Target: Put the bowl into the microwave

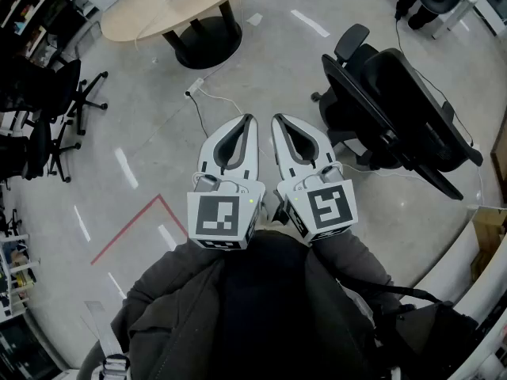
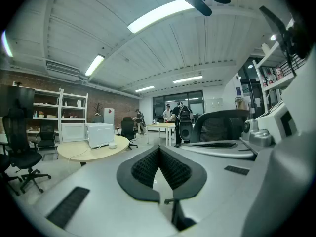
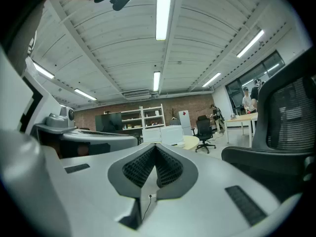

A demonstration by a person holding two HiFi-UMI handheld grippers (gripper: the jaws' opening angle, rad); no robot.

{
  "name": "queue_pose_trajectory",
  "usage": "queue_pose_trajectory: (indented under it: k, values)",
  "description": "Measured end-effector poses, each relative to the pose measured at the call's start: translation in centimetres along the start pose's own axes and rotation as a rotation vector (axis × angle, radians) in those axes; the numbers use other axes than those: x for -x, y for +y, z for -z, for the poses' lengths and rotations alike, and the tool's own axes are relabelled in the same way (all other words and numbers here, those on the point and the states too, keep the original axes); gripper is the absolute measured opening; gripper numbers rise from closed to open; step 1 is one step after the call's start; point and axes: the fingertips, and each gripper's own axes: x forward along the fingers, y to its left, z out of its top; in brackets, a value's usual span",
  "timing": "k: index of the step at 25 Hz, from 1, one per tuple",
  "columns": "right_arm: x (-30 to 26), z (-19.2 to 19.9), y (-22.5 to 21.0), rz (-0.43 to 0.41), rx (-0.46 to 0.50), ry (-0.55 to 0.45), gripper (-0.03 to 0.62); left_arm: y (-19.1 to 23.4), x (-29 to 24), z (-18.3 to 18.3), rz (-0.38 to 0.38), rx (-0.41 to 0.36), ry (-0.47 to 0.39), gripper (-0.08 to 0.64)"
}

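On grey concrete floor [image 1: 142, 133], red tape line [image 1: 131, 229] at 8 o'clock. Round table [image 1: 142, 18] at 11 carries microwave [image 2: 100, 134] w/ bowl [image 2: 112, 145] just beside it. Left gripper [image 1: 249, 120] & right gripper [image 1: 278, 120] at centre, jaws clenched, empty. Black office chair [image 1: 396, 105] at 2.

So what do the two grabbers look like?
The left gripper and right gripper are pale grey pointed shells with black ribbed pads inside. Each carries a white cube with black square markers. The person's sleeves are dark grey.
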Motion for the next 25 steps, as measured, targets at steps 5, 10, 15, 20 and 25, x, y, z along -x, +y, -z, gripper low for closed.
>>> queue_pose_trajectory:
  k: [5, 10, 15, 20, 25]
  values:
    - [-0.9, 0.1, -0.3, -0.01, -0.021, -0.008, 0.006, 0.5, -0.8, 0.4, 0.002, 0.013, 0.005, 0.009]
    - [-3.3, 0.4, -0.6, -0.012, -0.033, -0.015, 0.008, 2.9, -2.2, 0.9, -0.008, 0.031, -0.003, 0.009]
    - [-7.9, 1.8, -0.7, -0.023, -0.039, 0.034, 0.008, 7.1, -4.5, 1.9, -0.03, 0.065, 0.006, 0.009]
    - [-14.6, 2.1, -0.8, -0.029, -0.037, 0.062, 0.008, 13.3, -8.3, 2.0, -0.048, 0.076, 0.012, 0.009]
    - [-21.3, 2.9, 0.0, -0.044, -0.039, 0.105, 0.008, 19.2, -11.2, 2.5, -0.055, 0.109, 0.031, 0.009]
